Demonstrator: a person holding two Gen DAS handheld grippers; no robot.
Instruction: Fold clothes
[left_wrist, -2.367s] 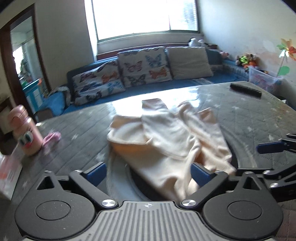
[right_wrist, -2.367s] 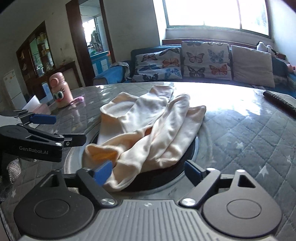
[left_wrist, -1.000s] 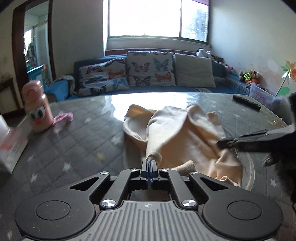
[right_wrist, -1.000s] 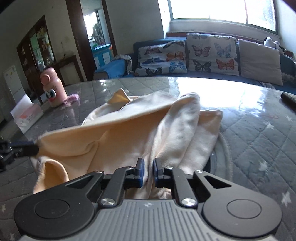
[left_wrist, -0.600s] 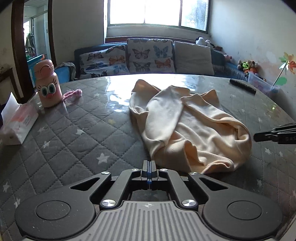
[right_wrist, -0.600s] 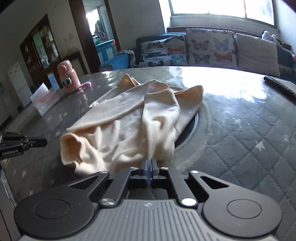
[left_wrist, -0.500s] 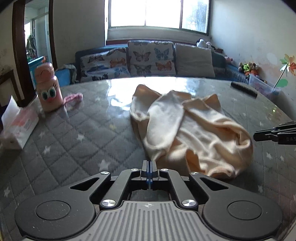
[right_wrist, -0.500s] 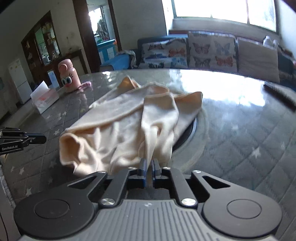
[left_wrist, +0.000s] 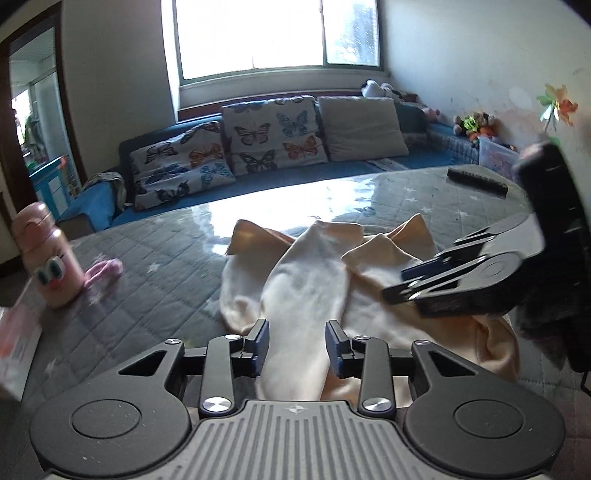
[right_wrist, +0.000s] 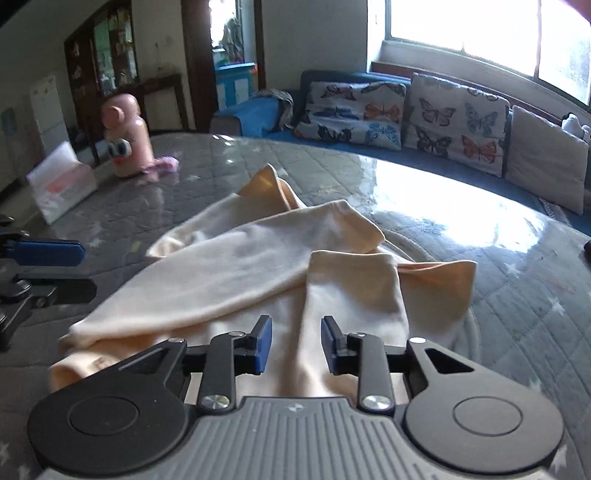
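— Now that both claws have let go, what is different from half a second ago?

— Then each was pinched shut on a fold of the garment. Now the left claw (left_wrist: 297, 341) stands with a narrow gap, one pale sleeve running between its blue pads without being gripped, and the right claw (right_wrist: 296, 345) is parted the same way over the other sleeve. The garment (left_wrist: 332, 280) has dropped back onto the surface (left_wrist: 155, 280).

— So the fold isn't done?

— I'd judge not. It was dragged and released, and it lies bunched, sleeves pointing away, the near hem rumpled.

— Left to right, what is there?

— A pink bottle (left_wrist: 50, 258) with cartoon eyes, smooth and rounded, blurred in the left view; a small pink scrap (left_wrist: 103, 271) beside it. Then the cream garment, soft knit, matte, with a warmer lining showing at the edges. Far right, a dark flat bar (left_wrist: 476, 181), possibly a remote.

— And the surface?

— Grey quilted cloth with stars, glossy as if under clear plastic.
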